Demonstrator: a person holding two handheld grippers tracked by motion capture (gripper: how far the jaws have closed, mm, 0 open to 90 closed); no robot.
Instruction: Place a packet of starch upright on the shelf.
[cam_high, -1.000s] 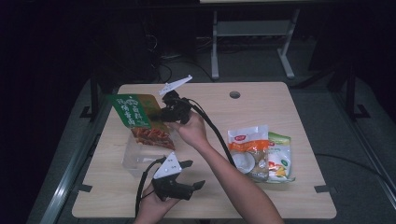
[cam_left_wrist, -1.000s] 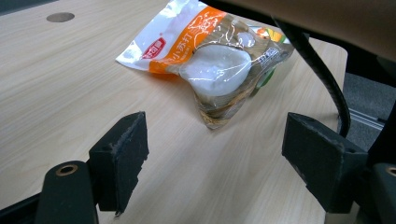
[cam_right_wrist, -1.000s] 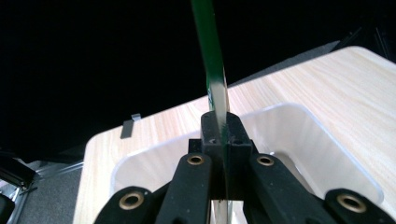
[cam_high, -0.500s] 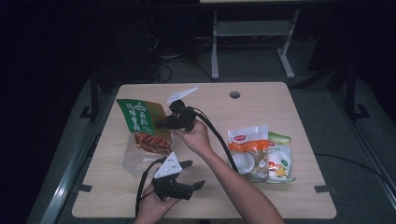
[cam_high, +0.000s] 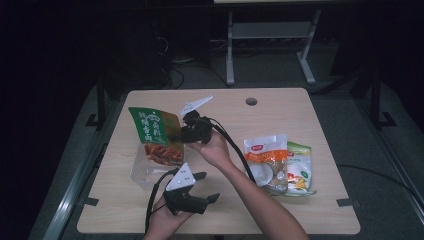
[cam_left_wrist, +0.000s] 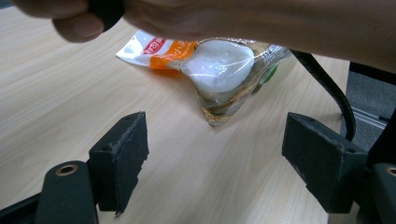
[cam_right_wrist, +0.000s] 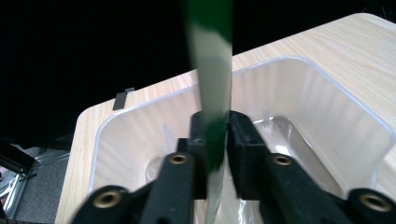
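My right gripper (cam_high: 179, 135) is shut on the edge of a green snack packet (cam_high: 156, 136) and holds it upright over a clear plastic bin (cam_high: 142, 172) at the table's left. In the right gripper view the packet's green and white edge (cam_right_wrist: 212, 88) stands clamped between the jaws, with the bin (cam_right_wrist: 303, 102) below. My left gripper (cam_high: 202, 187) is open, low near the table's front edge, with nothing between its fingers. In the left gripper view its jaws stand wide apart over bare wood, facing an orange and white packet (cam_left_wrist: 219, 65).
Two more snack packets lie at the table's right: an orange and white one (cam_high: 265, 160) and a green one (cam_high: 299, 167). A black cable (cam_high: 235, 150) trails from the right gripper along the forearm. A round hole (cam_high: 251, 101) sits near the far edge.
The right gripper has carried the green packet to the right and a little lower, over the clear bin. The left gripper has stayed in place.
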